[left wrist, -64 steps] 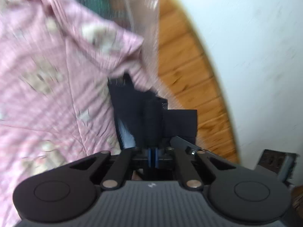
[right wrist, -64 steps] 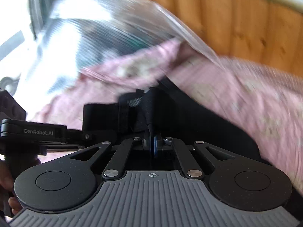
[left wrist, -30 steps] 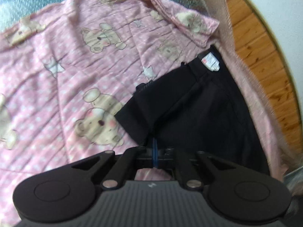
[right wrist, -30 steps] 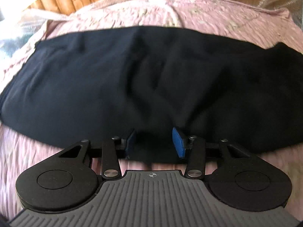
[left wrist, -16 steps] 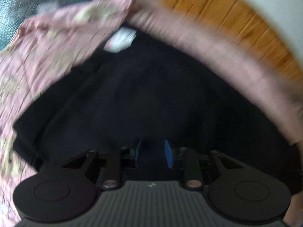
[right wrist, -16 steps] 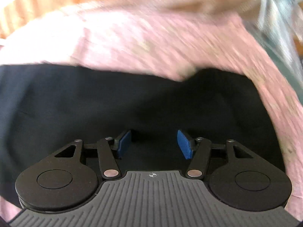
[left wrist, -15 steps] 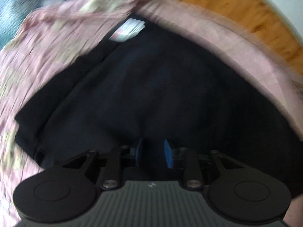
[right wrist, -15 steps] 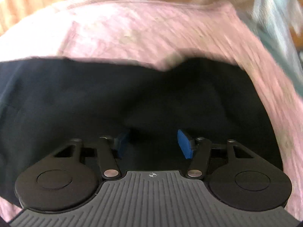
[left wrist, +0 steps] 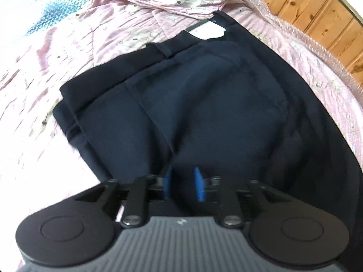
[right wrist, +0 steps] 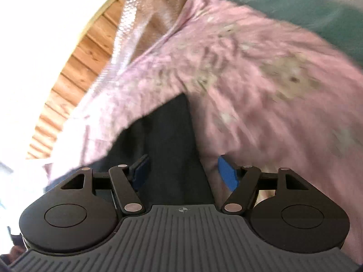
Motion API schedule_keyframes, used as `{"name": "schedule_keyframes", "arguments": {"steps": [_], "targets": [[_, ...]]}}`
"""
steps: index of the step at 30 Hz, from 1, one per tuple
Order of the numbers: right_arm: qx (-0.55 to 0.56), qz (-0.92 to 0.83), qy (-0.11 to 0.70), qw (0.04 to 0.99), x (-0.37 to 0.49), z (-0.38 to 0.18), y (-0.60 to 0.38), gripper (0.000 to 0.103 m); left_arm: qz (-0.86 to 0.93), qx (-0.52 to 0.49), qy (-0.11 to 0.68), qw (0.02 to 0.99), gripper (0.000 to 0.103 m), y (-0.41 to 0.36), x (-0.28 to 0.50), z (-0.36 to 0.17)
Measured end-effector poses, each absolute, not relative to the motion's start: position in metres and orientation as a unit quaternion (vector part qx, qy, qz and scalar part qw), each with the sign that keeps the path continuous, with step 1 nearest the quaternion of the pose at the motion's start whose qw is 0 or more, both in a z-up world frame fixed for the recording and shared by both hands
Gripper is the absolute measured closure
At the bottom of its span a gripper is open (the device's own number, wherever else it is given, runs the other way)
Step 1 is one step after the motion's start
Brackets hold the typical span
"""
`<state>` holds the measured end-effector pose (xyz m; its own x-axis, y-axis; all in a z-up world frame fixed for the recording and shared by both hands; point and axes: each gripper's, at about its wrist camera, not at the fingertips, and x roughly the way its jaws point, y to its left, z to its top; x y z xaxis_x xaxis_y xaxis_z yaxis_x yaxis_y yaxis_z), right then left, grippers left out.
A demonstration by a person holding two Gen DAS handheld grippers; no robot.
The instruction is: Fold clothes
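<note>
A pair of black trousers (left wrist: 204, 95) lies spread on a pink quilt with bear prints (left wrist: 109, 31), waistband and a white label (left wrist: 207, 31) at the far end. My left gripper (left wrist: 182, 183) hovers low over the trousers, its blue pads a small gap apart and nothing gripped between them. In the right wrist view a narrow end of the black trousers (right wrist: 168, 140) runs under my right gripper (right wrist: 185, 170), which is wide open over the edge where the black cloth meets the pink quilt (right wrist: 261, 95). That view is blurred.
A wooden plank wall (left wrist: 317, 15) runs behind the bed, with bubble wrap (left wrist: 301, 36) along the quilt's far edge. Shiny plastic sheeting (left wrist: 52, 11) lies at the upper left. A dark green cloth (right wrist: 306, 13) shows beyond the quilt in the right wrist view.
Both grippers let go of the trousers, now laid flat on the quilt. The left drew back over the waist part. The right swung toward one end of the trousers and opened wider.
</note>
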<state>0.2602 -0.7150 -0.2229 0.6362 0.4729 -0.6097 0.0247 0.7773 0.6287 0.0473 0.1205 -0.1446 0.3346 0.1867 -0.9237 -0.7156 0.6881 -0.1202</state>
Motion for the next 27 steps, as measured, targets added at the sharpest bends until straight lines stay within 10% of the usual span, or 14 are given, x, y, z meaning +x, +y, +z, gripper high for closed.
{"name": "schedule_keyframes", "arguments": {"steps": [10,12,13,14,27], "targets": [[0.325,0.258,0.43,0.802,0.354,-0.242,-0.703,0.033,0.316,-0.246,0.512,0.76,0.073,0.076,0.073,-0.15],[0.307,0.269,0.445,0.797,0.361,-0.242,-0.698,0.055,0.321,-0.247,0.513,0.757,0.073,0.071,0.075,-0.149],[0.291,0.266,0.457,0.797,0.361,-0.242,-0.695,0.1,0.324,-0.247,0.513,0.755,0.073,0.068,0.076,-0.148],[0.272,0.254,0.465,0.803,0.357,-0.241,-0.695,0.103,0.326,-0.249,0.511,0.755,0.073,0.067,0.077,-0.147],[0.099,0.121,0.404,0.901,0.327,-0.178,-0.674,0.091,0.279,-0.227,0.489,0.794,0.069,0.057,0.111,-0.133]]}}
